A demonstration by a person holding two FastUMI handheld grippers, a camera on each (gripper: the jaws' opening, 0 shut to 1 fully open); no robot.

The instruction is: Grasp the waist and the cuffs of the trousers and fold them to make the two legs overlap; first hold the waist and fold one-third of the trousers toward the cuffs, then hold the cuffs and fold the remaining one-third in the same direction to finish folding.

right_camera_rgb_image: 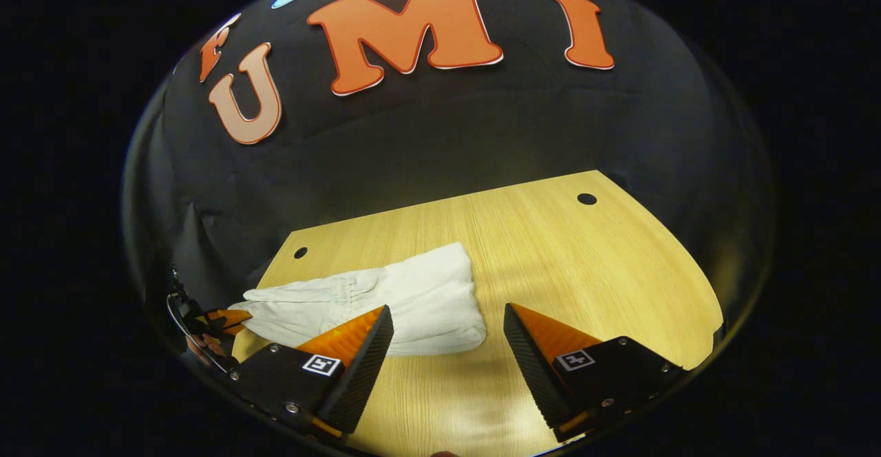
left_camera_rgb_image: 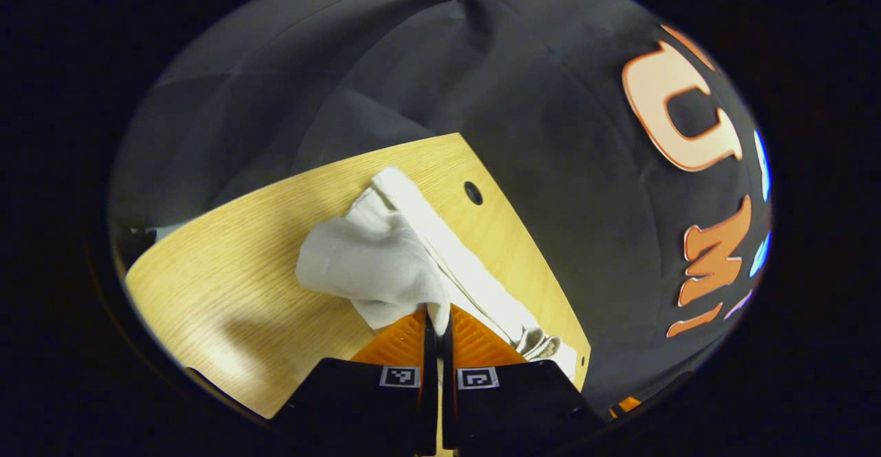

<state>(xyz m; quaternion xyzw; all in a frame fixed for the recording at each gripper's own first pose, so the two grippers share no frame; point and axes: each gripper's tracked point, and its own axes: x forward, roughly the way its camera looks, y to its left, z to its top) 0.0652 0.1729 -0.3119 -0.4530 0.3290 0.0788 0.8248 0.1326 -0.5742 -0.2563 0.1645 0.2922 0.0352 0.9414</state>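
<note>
Left gripper [left_camera_rgb_image: 438, 323] clamped on an end of the white trousers [left_camera_rgb_image: 385, 264], possibly the cuffs, lifting it off the wooden table [left_camera_rgb_image: 227, 271]. Right gripper [right_camera_rgb_image: 447, 333] spread wide, gripping nothing, hovering just beside the folded bundle. Could skew the fold if the single pinch drags or slips. Pale wood tabletop with small holes, black cloth wall [right_camera_rgb_image: 440, 133] behind.
</note>
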